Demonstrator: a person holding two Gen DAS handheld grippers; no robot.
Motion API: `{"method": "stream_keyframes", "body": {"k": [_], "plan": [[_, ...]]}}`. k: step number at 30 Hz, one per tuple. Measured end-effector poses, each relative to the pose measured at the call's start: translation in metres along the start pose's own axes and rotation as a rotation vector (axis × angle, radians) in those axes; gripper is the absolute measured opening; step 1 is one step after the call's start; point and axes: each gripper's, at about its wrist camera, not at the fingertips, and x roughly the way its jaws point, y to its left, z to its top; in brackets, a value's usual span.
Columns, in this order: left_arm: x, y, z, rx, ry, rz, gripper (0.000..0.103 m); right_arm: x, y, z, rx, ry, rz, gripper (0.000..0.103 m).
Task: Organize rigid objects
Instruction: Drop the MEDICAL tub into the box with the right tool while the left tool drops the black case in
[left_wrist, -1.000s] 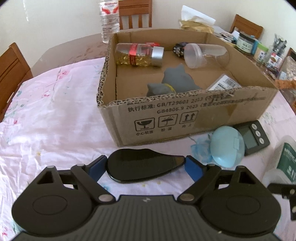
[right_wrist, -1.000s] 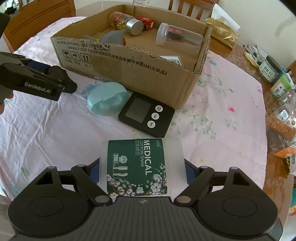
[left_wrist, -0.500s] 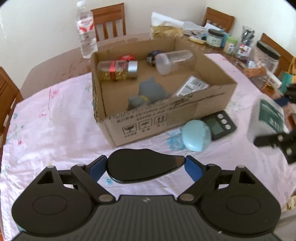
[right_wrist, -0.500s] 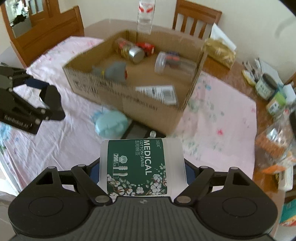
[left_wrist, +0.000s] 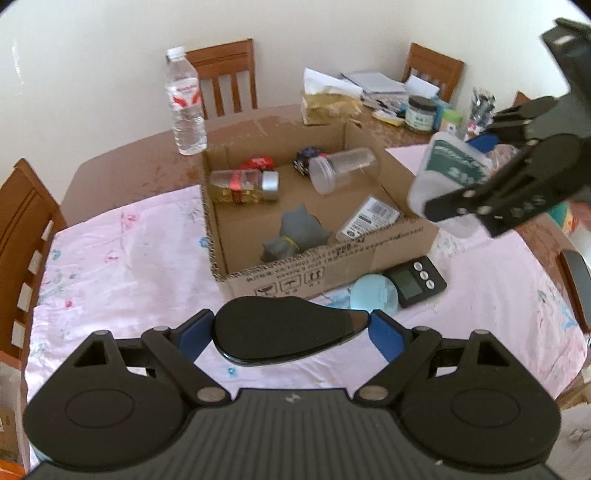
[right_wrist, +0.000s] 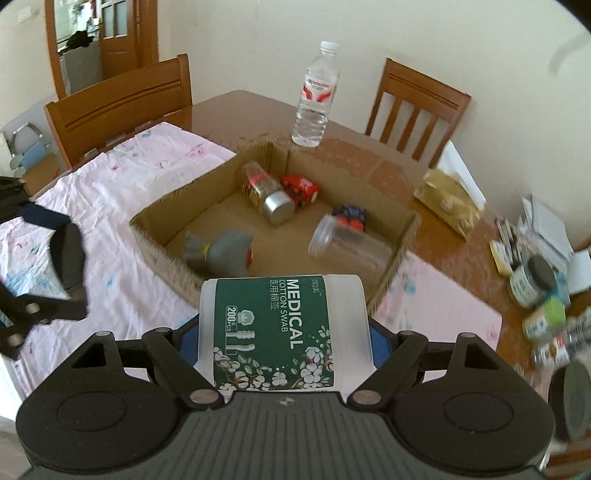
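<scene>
Moved: both my tongs have come up since a second ago; the box sits lower and smaller in both views, and the right tongs with the tub now hang over the box's right side instead of down at the cloth.
Counter (left_wrist: 122, 158): brown wood, the near part under a pink flowered cloth (left_wrist: 122, 266); wooden chairs around it.
Cardboard box (left_wrist: 332, 266): open top, on the cloth. I see inside it a gold-filled jar (left_wrist: 245, 186) with a silver lid lying on its side, a clear empty jar (left_wrist: 341, 170) on its side, a grey soft toy (left_wrist: 295, 234), a flat barcoded packet (left_wrist: 367, 219) leaning on the right wall, a red pack and a small dark item at the back.
Left tongs (left_wrist: 291, 328): clamped on a black glossy case (left_wrist: 284, 328), blue pads pressing its two ends, held above the cloth in front of the box.
Right tongs (right_wrist: 282, 339): clamped on the cotton swab tub (right_wrist: 282, 332), white with a green "MEDICAL COTTON SWAB" label, held in the air near the box's front right corner.
Water bottle (left_wrist: 184, 103): upright on bare wood behind the box.
Pocket scale (left_wrist: 415, 282): black, on the cloth by the box's front right corner.
Blue round case (left_wrist: 373, 297): just beside the scale, against the box front.
Far right: jars and packets, too blurred for me to tell apart.
</scene>
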Motion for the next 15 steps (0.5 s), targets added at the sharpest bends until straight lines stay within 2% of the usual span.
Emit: {"method": "stream_keyframes", "body": {"k": [15], "plan": [[-0.02,0.005,0.002,-0.092,-0.042,0.097,0.089,0.082,-0.014,0.043,-0.109,0.097,0.038,0.087]]}}
